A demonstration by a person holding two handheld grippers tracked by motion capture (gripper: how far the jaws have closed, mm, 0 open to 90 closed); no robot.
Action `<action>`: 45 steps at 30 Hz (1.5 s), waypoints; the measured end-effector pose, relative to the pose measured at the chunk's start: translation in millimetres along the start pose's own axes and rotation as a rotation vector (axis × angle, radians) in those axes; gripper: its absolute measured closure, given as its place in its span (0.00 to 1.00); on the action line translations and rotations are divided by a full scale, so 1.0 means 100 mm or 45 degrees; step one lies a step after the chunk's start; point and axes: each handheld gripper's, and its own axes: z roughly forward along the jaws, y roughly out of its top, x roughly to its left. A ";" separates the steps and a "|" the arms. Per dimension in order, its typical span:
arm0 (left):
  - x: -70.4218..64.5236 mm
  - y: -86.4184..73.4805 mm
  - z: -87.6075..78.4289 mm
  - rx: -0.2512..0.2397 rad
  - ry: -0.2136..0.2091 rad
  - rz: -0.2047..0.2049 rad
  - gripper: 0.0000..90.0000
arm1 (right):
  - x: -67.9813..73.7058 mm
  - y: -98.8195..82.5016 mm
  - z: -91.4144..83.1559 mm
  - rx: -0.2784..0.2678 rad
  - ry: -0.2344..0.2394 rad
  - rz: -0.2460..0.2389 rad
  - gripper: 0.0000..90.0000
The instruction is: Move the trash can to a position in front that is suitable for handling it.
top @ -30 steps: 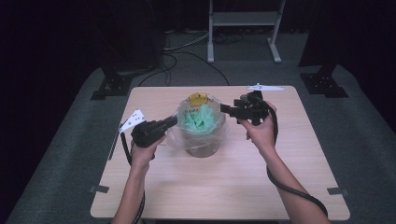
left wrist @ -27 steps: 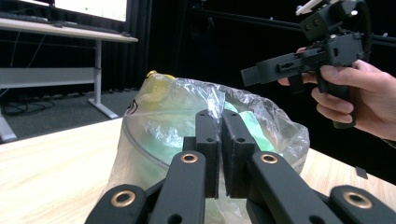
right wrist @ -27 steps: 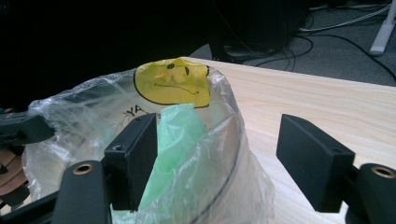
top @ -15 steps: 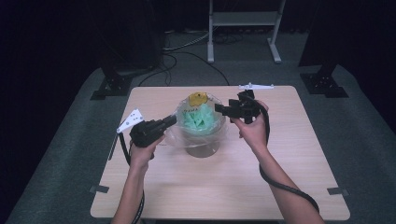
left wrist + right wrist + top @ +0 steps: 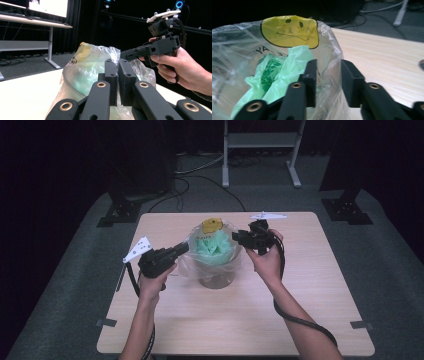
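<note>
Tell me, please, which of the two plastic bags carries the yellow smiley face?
The clear outer bag lining the container, smiley at its far rim; the crumpled green bag sits inside it and bears leaf prints.

The clear bag (image 5: 329, 50) hides the container's (image 5: 216, 279) rim; the bag's print (image 5: 255, 51) is cut short behind the green bag (image 5: 279, 72).

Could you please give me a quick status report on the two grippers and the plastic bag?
Left gripper shut on clear bag rim. Right gripper jaws just closing astride opposite rim, not yet clamped. Nothing in the way.
</note>
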 end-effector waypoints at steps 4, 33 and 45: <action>0.00 0.00 0.00 -0.032 -0.002 -0.011 0.96 | 0.04 0.02 -0.01 -0.011 -0.044 -0.024 0.92; -0.30 -0.07 0.31 0.008 -0.054 0.076 0.96 | 0.45 0.01 0.02 0.055 0.409 -0.008 1.00; -0.37 -0.10 0.39 0.059 -0.031 0.132 0.96 | 0.37 0.04 0.02 0.025 0.534 0.141 0.99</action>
